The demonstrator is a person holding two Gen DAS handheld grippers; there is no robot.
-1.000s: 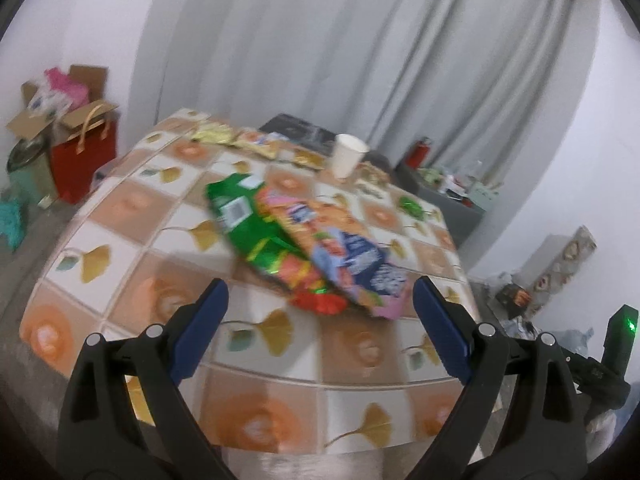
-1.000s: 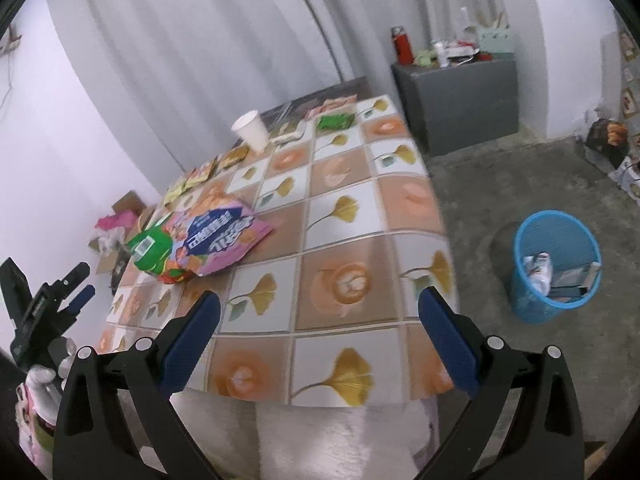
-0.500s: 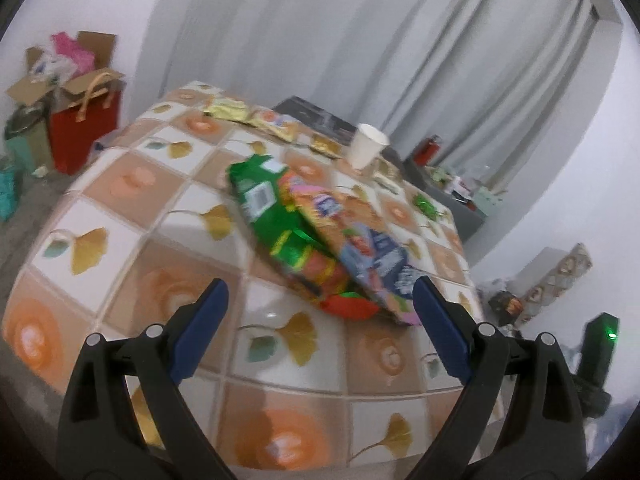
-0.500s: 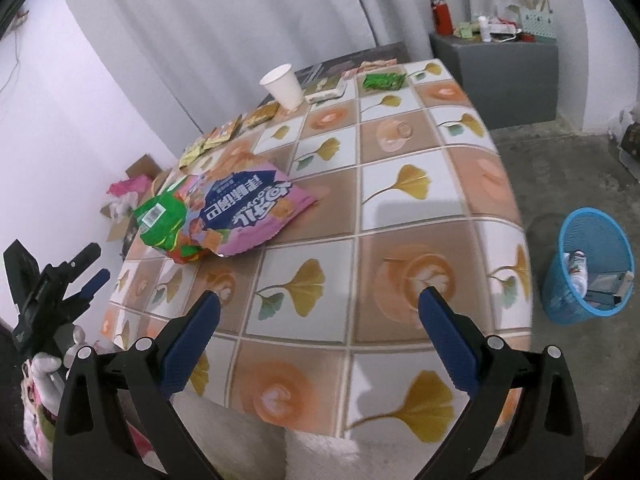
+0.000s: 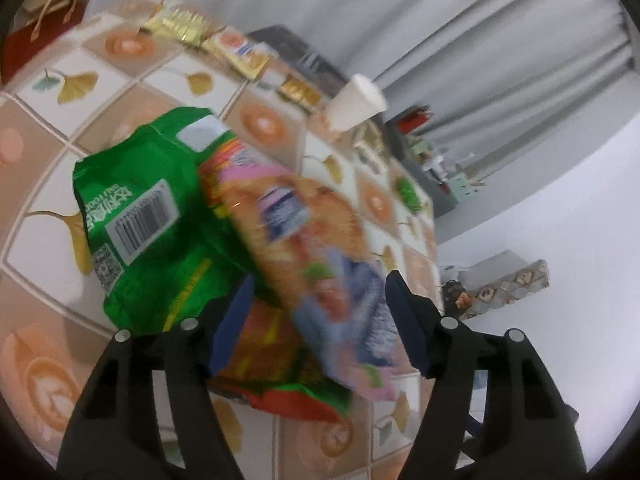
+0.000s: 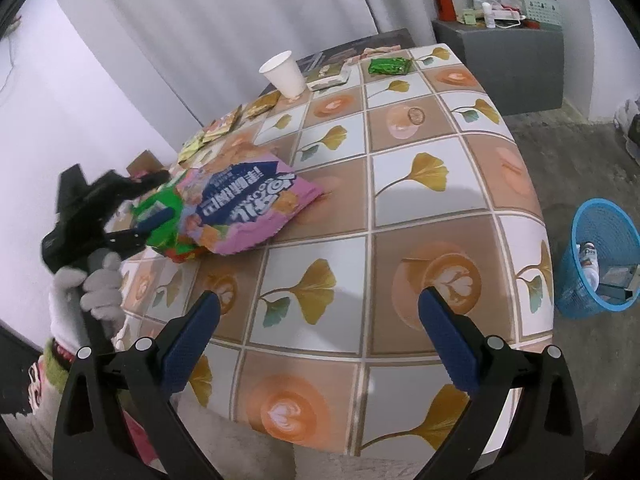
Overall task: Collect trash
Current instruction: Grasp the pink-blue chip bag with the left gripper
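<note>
A pink snack bag lies across a green snack bag on the tiled table. My left gripper is open, its fingers on either side of the near ends of both bags. In the right wrist view the pink bag overlaps the green bag, with the left gripper at their left end. My right gripper is open and empty above the table's near edge. A blue trash basket stands on the floor to the right.
A white paper cup, a small green wrapper and several small packets lie at the table's far side. A grey cabinet with a red flask stands beyond. A red bag sits on the floor at left.
My left gripper has moved forward and down to the two bags, which now sit between its fingers. The right gripper has shifted closer over the table.
</note>
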